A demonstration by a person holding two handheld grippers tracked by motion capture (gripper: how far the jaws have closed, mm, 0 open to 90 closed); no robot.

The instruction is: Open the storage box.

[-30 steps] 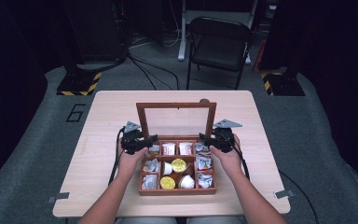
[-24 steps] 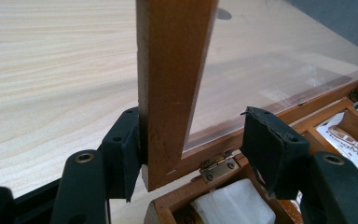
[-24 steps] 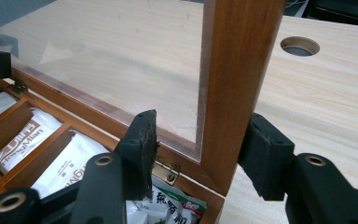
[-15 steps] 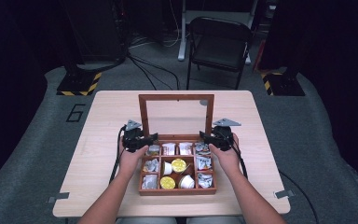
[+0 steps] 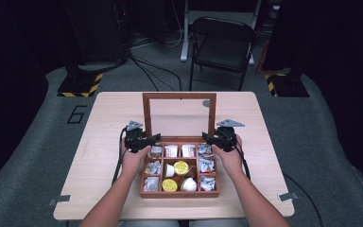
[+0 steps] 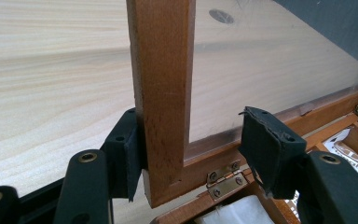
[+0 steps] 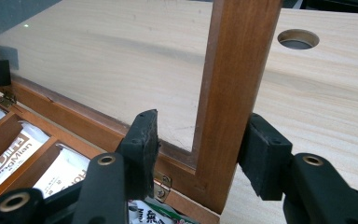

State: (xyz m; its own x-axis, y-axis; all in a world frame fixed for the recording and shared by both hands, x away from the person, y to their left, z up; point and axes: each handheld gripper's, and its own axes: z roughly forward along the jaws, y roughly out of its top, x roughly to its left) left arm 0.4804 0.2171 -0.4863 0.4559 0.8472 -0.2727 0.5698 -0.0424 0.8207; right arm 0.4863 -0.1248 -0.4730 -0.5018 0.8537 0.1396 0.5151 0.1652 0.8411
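Both sets of fingers have just been closing, and the lid [image 5: 146,113] stands taller in the high view than a second ago. My left fingers [image 6: 126,154] straddle the lid's left rail, fairly narrow: the outer one touches the wood, the inner one sits apart from it in front of the clear pane. The wooden box [image 5: 179,194] sits mid-counter [image 5: 108,123], close to my edge, its lid raised on its hinges at the far side. My right fingers [image 7: 263,158] mirror this on the right rail, outer one against the wood, inner one short of it, so neither pair clamps yet.

With contact on one side only, I judge the lid could slip free and drop shut on the box. Uneven pushing from my two hands could twist the frame or strain a hinge [image 6: 223,179].

Counted: one box, one lid, two yellow-topped cups [image 5: 181,167], two white cups [image 5: 170,170], and several sachets [image 5: 207,165], too small to count. One chair [image 5: 222,47] stands beyond the counter.
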